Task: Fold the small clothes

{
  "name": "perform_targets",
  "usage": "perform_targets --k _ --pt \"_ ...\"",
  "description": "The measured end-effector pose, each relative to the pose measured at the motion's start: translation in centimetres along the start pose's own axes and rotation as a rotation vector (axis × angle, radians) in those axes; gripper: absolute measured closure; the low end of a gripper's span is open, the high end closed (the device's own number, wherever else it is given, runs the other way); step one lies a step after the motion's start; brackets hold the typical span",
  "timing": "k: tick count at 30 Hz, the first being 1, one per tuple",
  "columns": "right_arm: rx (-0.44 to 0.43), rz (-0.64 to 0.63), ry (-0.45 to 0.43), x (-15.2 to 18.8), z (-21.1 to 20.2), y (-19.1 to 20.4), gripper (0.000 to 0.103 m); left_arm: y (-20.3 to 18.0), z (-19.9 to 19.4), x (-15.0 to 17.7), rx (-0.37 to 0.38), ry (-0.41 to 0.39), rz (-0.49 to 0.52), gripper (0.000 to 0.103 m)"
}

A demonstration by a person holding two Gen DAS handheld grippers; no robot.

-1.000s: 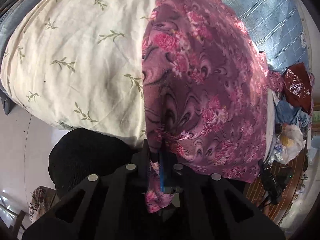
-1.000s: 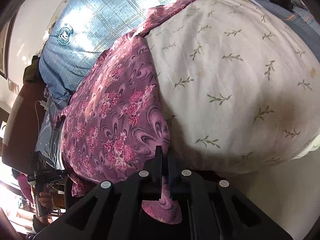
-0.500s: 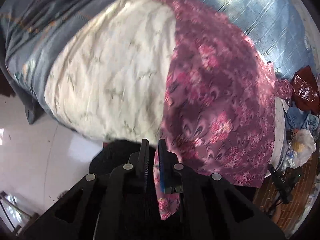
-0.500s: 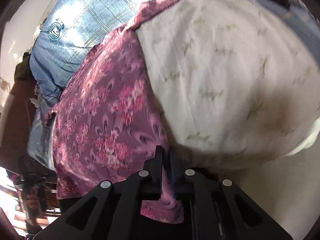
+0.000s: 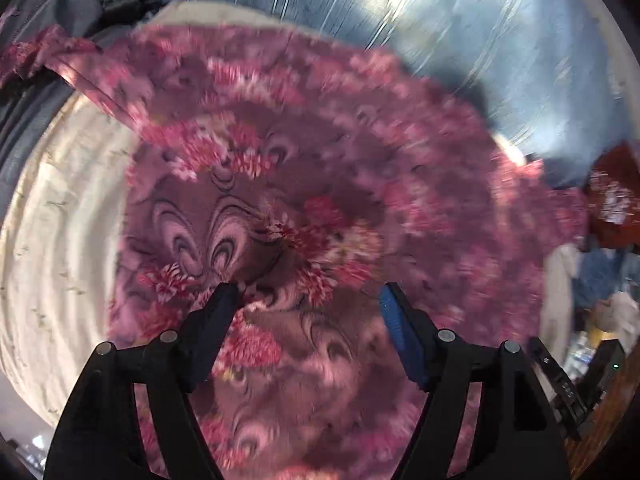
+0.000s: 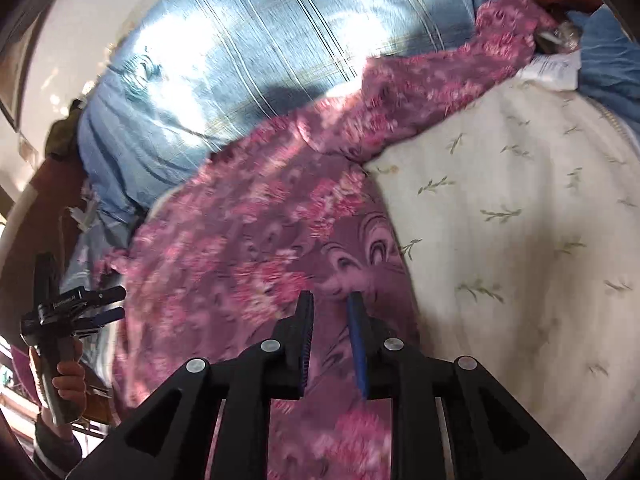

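A purple garment with pink flowers [image 5: 304, 184] lies spread over a cream leaf-print quilt [image 5: 52, 232]. My left gripper [image 5: 308, 294] is wide open just above the cloth, holding nothing. In the right wrist view the same garment [image 6: 256, 240] stretches from the lower middle toward the upper right. My right gripper [image 6: 330, 300] is open by a narrow gap above the garment's edge, next to the cream quilt [image 6: 520, 240]; nothing is pinched between its fingers. The left gripper also shows in the right wrist view [image 6: 76, 308], held in a hand at the far left.
A blue striped blanket [image 6: 240, 60] lies behind the garment, also in the left wrist view [image 5: 440, 40]. A dark red bag [image 5: 616, 196] and blue clothes [image 5: 604, 276] sit at the right. A white paper [image 6: 552, 68] lies near the garment's far end.
Both grippers were shut on the garment's edge; now both have opened and let it go. The garment has dropped flat on the quilt. The left gripper swung over the cloth.
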State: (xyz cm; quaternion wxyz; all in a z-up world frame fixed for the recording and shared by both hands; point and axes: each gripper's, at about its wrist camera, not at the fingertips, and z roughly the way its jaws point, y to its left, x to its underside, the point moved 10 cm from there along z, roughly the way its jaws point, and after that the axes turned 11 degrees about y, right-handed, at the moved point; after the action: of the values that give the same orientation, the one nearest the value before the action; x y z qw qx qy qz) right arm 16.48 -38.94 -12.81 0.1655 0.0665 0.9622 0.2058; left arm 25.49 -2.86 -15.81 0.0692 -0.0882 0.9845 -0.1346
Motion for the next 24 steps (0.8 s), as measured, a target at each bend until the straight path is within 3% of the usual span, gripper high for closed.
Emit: perform_targets --k 2,4,6,7,10,12,14,16,19,24 --pt "-0.057 0.002 -0.027 -1.4 -0.9 0.0 0.087 -1.3 -0.5 -0.4 -0.078 -0.100 0.070 0.024" --pt "-0.037 0.006 -0.062 -3.8 -2.6 -1.2 0.086 -3.0 -1.0 -0.8 -0.120 -0.138 0.148 0.024" --pt "0.001 0.070 -0.154 -8.2 -5.3 -4.8 0.083 -4.9 -2.0 -2.1 -0.129 -0.214 0.194 0.024" --pt "0.022 0.111 -0.189 -10.1 -6.4 -6.6 0.077 -5.5 -2.4 -2.8 -0.138 -0.250 0.204 0.024" --pt "0.087 0.256 -0.308 -16.4 -9.6 -13.1 0.072 -6.4 -2.3 -5.3 -0.154 -0.325 0.183 0.023" --pt "0.105 0.326 -0.368 -19.8 -11.2 -16.4 0.072 -6.0 -0.8 -6.7 -0.150 -0.320 0.132 0.023" --pt "0.121 0.405 -0.431 -22.6 -12.6 -19.5 0.071 -5.0 1.4 -7.1 -0.121 -0.256 0.074 0.023" --pt "0.109 0.458 -0.454 -24.5 -12.8 -21.6 0.066 -4.9 1.4 -7.2 -0.162 -0.319 0.089 0.021" --pt "0.133 0.518 -0.433 -26.0 -11.8 -24.0 0.064 -5.5 1.9 -7.1 -0.208 -0.318 0.130 0.017" --pt "0.145 0.575 -0.438 -26.8 -10.2 -26.3 0.058 -5.3 1.9 -7.3 -0.187 -0.314 0.122 0.015"
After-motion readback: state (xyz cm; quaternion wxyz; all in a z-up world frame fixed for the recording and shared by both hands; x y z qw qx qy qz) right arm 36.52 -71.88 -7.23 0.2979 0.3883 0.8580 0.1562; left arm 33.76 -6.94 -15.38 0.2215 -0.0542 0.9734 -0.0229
